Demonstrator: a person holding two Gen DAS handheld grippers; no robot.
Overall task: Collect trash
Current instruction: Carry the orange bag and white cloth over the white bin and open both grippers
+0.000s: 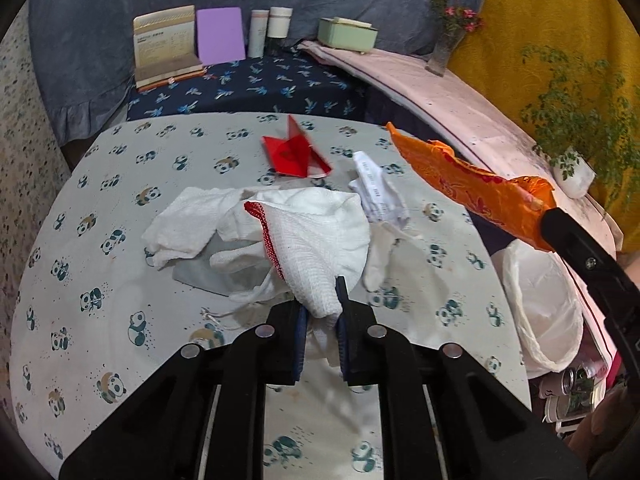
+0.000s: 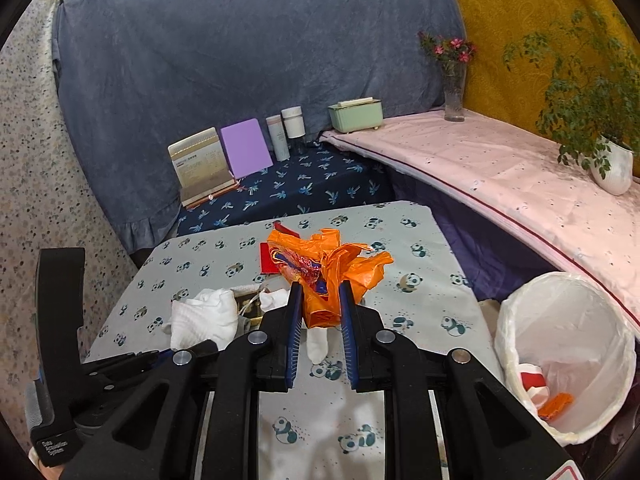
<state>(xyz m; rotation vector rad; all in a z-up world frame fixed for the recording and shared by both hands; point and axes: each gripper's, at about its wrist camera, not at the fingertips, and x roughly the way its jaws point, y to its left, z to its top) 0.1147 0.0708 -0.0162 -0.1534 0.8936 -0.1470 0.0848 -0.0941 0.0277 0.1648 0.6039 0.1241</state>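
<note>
Orange wrapper (image 2: 332, 276) clamped in right gripper (image 2: 320, 300), held above worktop (image 2: 420, 300). Bin (image 2: 568, 356) lies right of it, nearer right hand. White cloth (image 1: 316, 236) pinched by left gripper (image 1: 322, 300), trailing onto worktop.

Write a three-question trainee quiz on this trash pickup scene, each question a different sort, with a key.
1. True or false: the right hand-held gripper is shut on an orange plastic wrapper.
2. Multiple choice: what does the left hand-held gripper grip? A) the red paper B) a white cloth with a red edge C) the crumpled receipt
3. Fill in: the white-lined trash bin stands beside the panda-print table, on the robot's ____ side.

Key: 1 true; 2 B; 3 right.
</note>
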